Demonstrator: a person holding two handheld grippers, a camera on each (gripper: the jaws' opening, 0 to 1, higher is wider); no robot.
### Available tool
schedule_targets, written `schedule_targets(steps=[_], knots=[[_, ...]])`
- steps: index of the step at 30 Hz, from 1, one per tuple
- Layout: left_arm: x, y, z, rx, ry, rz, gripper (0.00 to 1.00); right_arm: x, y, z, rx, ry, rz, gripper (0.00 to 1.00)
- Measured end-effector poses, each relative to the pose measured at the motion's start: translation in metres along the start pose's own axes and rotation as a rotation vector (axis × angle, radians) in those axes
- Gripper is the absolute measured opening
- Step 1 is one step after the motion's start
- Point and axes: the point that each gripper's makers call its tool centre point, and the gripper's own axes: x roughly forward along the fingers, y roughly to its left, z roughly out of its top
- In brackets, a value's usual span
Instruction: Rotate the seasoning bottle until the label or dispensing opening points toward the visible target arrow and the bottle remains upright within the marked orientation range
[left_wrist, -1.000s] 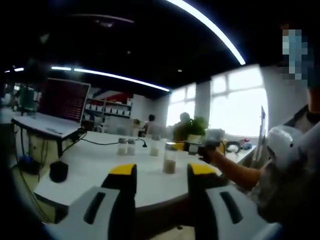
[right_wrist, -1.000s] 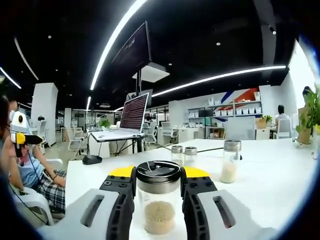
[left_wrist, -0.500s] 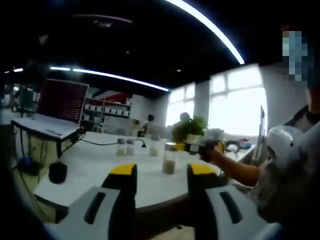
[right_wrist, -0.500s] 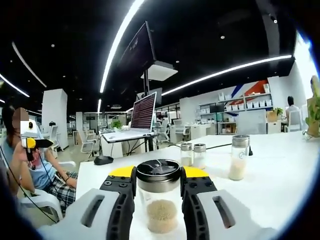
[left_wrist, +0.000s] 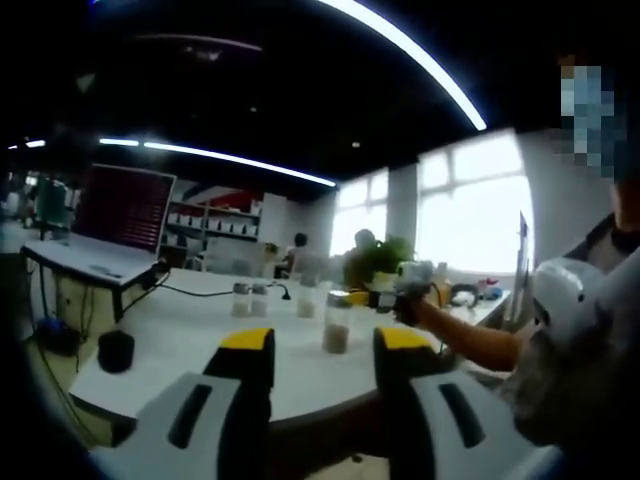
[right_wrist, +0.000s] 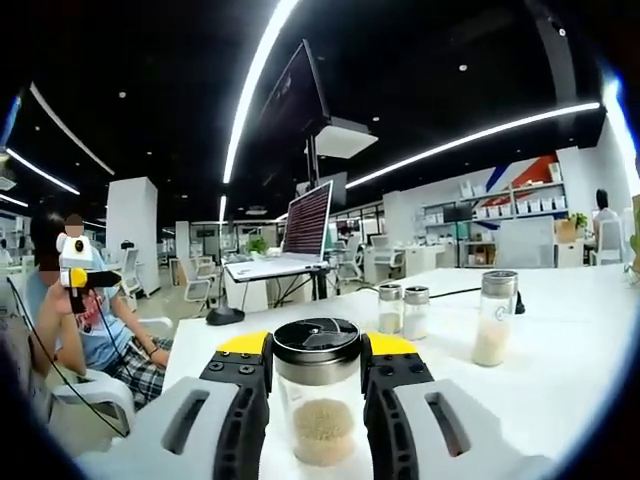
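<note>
A clear glass seasoning bottle (right_wrist: 318, 400) with a dark metal lid and tan grains in its base stands upright on the white table (right_wrist: 560, 370). My right gripper (right_wrist: 316, 365) is shut on it, yellow-tipped jaws pressed to both sides just under the lid. In the left gripper view the same bottle (left_wrist: 337, 322) stands far off on the table (left_wrist: 190, 340), with the right gripper (left_wrist: 400, 298) and a person's forearm reaching to it. My left gripper (left_wrist: 312, 352) hangs open in front of the table's near edge, nothing between its jaws.
Three more shakers stand on the table: a pair (right_wrist: 403, 308) and a taller one (right_wrist: 495, 318). A black mouse-like object (left_wrist: 116, 350) lies near the table's left corner. A cable (left_wrist: 200, 288) runs across the table. A seated person (right_wrist: 90, 330) is at left. Desks, chairs and shelves stand behind.
The right gripper's view has swung, so the shakers and the background slid right; the bottle stays held the same way. The left gripper has barely moved.
</note>
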Motion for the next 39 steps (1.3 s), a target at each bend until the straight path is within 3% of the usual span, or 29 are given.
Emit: schedule_targets(steps=[6,21,27,30,36,39], knots=[[-0.001,-0.001,-0.001,0.005,0.003,-0.003,0.42,0.003,-0.004,-0.001,0.002,0.015,0.107,0.34],[0.001,-0.003,-0.006,0.005,0.010,-0.016,0.42,0.003,0.008,-0.002,0.000,0.030,0.250,0.34],[0.002,-0.001,-0.008,-0.007,0.012,-0.012,0.42,0.003,0.011,-0.002,-0.002,0.027,0.258,0.36],[0.002,-0.001,-0.007,-0.005,0.011,-0.013,0.42,0.003,0.019,0.006,0.056,-0.020,0.252,0.42],[0.001,0.000,-0.008,-0.007,0.015,-0.008,0.42,0.006,0.022,0.016,0.164,-0.107,0.187,0.47],[0.000,-0.002,-0.007,-0.014,0.013,-0.024,0.42,0.008,0.012,0.019,0.218,-0.144,0.096,0.47]])
